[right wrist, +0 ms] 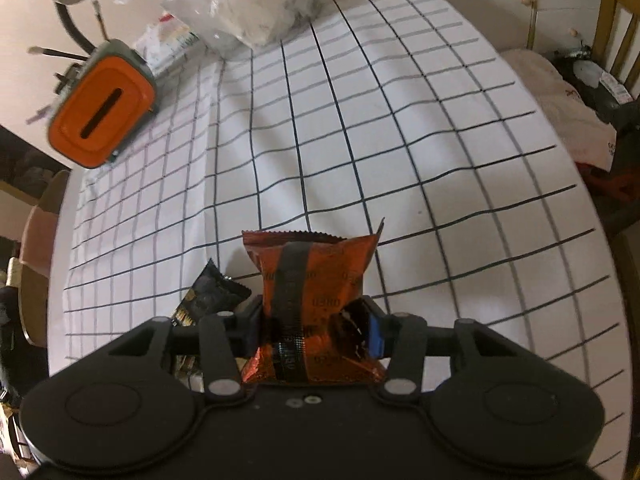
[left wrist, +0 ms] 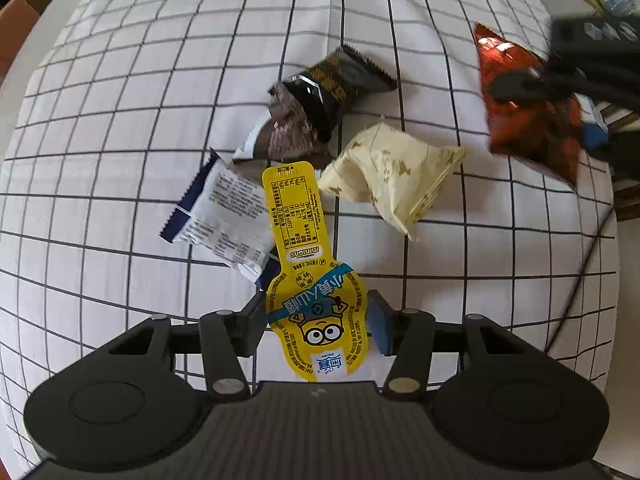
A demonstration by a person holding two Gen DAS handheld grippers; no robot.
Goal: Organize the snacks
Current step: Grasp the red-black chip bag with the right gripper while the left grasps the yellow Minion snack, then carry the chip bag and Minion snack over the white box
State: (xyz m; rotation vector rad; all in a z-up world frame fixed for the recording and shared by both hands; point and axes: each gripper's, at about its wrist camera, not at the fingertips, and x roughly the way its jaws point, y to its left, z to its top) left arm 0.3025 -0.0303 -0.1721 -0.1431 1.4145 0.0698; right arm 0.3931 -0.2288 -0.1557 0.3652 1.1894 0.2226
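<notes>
My left claw (left wrist: 316,326) pinching the yellow packet (left wrist: 310,280), right claw (right wrist: 316,326) clamping the red packet (right wrist: 310,292), three packets on the table (left wrist: 120,120).

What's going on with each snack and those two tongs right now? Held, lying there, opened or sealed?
Left tongs: shut on yellow pouch.
Yellow pouch: held, sealed.
Right tongs: shut on red packet.
Red packet: held, sealed.
Cream packet: lying on the cloth, sealed.
White-and-blue packet: lying, sealed.
Dark wrappers: lying, crumpled.

a yellow snack packet (left wrist: 316,312) is clamped by the left gripper (left wrist: 316,320) above a cream packet (left wrist: 400,172) and dark wrappers (left wrist: 316,100) on the checked cloth (left wrist: 160,80).
</notes>
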